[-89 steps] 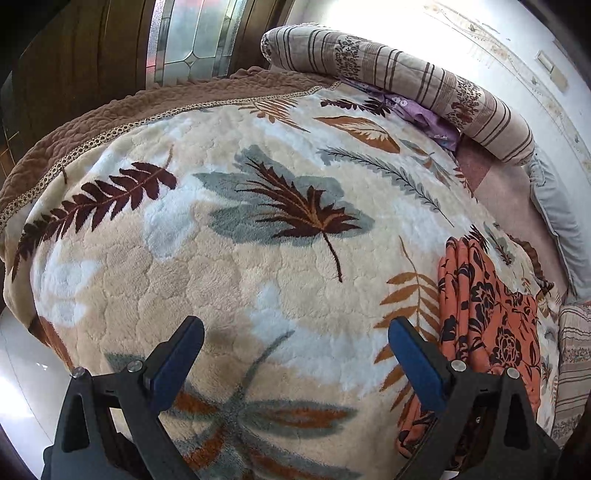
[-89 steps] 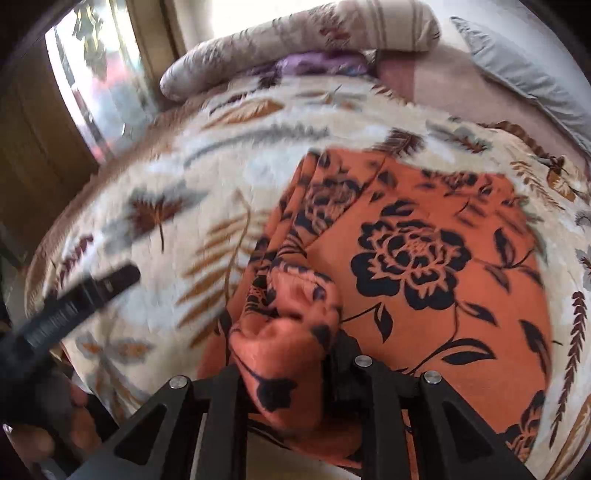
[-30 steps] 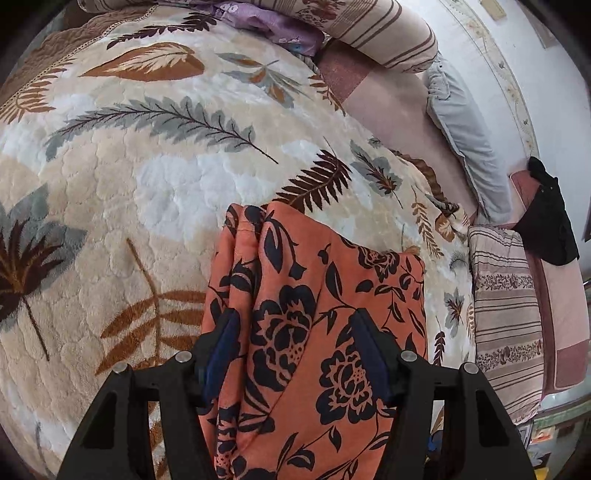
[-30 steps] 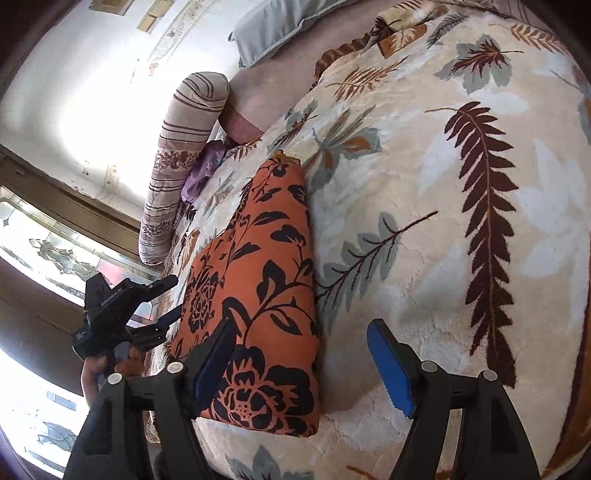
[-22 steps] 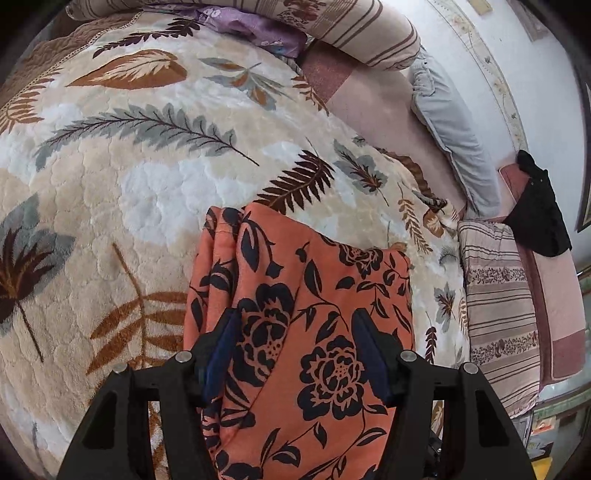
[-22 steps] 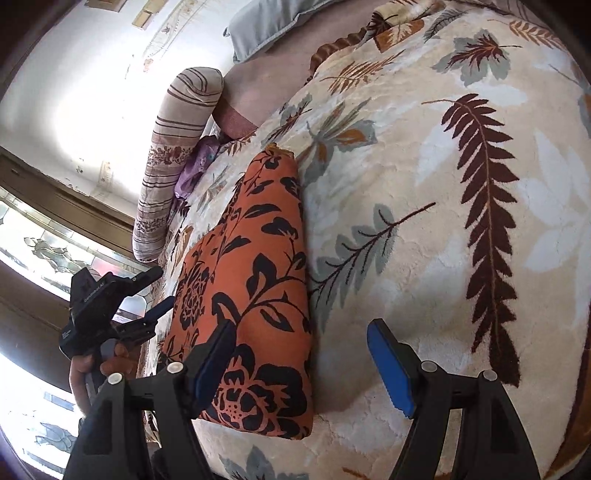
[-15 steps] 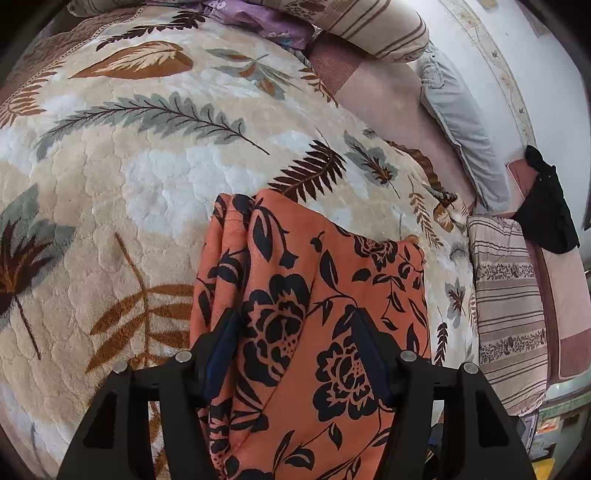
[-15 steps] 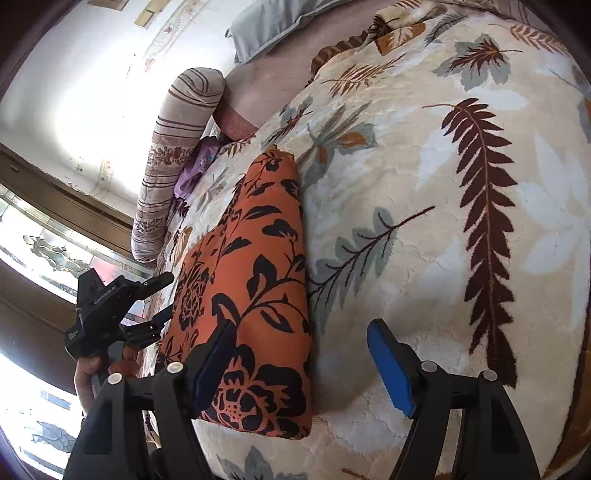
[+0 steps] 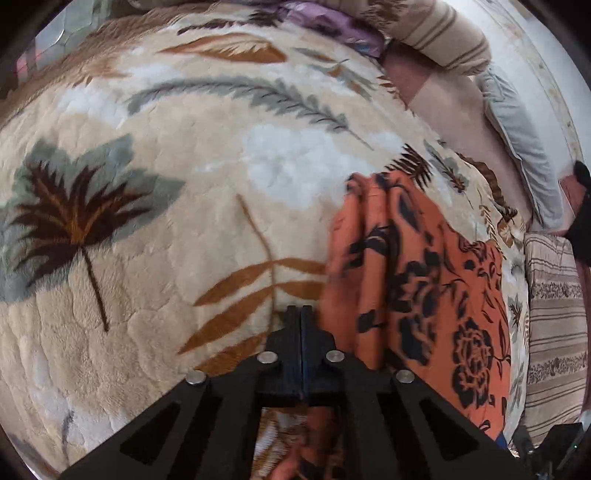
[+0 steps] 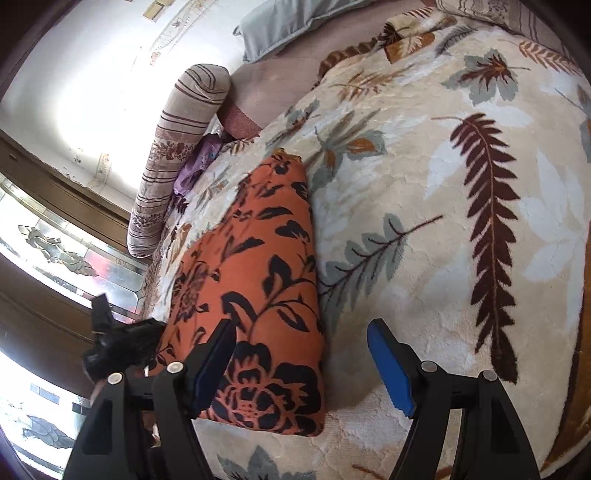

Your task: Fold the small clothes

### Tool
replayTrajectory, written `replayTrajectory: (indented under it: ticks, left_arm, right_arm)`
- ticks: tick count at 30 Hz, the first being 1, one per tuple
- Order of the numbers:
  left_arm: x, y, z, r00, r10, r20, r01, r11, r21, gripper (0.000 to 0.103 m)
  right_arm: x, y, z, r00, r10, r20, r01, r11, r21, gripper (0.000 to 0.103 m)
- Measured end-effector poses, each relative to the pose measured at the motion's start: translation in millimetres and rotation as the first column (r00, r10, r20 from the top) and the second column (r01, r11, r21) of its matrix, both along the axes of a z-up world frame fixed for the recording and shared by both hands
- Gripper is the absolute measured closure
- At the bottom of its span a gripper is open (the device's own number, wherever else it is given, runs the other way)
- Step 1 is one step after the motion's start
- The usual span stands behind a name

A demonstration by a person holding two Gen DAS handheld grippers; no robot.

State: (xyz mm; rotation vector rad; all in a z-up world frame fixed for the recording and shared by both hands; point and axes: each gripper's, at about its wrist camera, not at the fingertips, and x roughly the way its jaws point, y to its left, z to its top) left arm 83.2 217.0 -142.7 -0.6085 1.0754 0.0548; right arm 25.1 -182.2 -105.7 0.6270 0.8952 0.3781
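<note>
A folded orange cloth with a black flower print [image 9: 424,277] [image 10: 258,280] lies on the leaf-patterned blanket [image 9: 166,221] [image 10: 461,221]. My left gripper [image 9: 301,314] hovers just left of the cloth's long edge. Its jaws are closing, pads together, with nothing between them. In the right wrist view the left gripper [image 10: 122,343] is a dark blur at the cloth's far side. My right gripper [image 10: 299,362] stands open over the near corner of the cloth. Its left finger [image 10: 214,365] is above the cloth and its right finger [image 10: 388,369] above bare blanket.
A striped bolster [image 9: 436,33] [image 10: 173,147] and a purple garment [image 9: 332,26] [image 10: 195,166] lie at the head of the bed. A grey pillow [image 9: 517,136] [image 10: 288,26] rests near the wall. Beside the bed are a striped cushion [image 9: 554,314] and a glass-panelled door [image 10: 55,251].
The left gripper's jaws, open astride the cloth before, have come together. It has dropped and shifted left, so the cloth now lies to its right. The right gripper has stayed put.
</note>
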Motion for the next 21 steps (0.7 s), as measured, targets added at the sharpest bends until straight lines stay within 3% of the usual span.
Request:
replayTrajectory:
  ticks: [3,6,8,11,16,21]
  left_arm:
    - [-5,7,6,1.0,0.02,0.017,-0.019,0.999,-0.044,0.102]
    - [-14,6,34,0.995,0.011,0.104,-0.001,0.996,-0.09,0.101]
    - [-17,-1,54,0.988,-0.024,0.15,0.038,0.995,-0.093,0.095]
    - [-11,-20,73,0.974,-0.109,0.199,0.127,0.989,-0.082,0.074]
    - [15,-37,55,0.98,-0.146,0.136,0.162,0.981,-0.111,0.072]
    - [23,-43,44,0.98,-0.174,0.097,0.182,0.98,-0.079,0.075]
  right_arm:
    - [0,11,29,0.996,0.032,0.089,-0.032,0.999,-0.005,0.027]
    - [9,27,46,0.988,0.079,0.131,-0.079,0.997,-0.005,0.027]
    - [11,31,48,0.987,0.084,0.135,-0.084,0.996,-0.002,0.027]
    - [8,32,36,0.991,0.084,0.105,-0.085,0.996,0.006,0.027]
    - [-1,16,13,0.998,0.047,0.033,-0.048,0.998,0.033,0.027]
    - [-1,-2,11,0.999,0.005,0.033,-0.007,0.999,0.048,0.027]
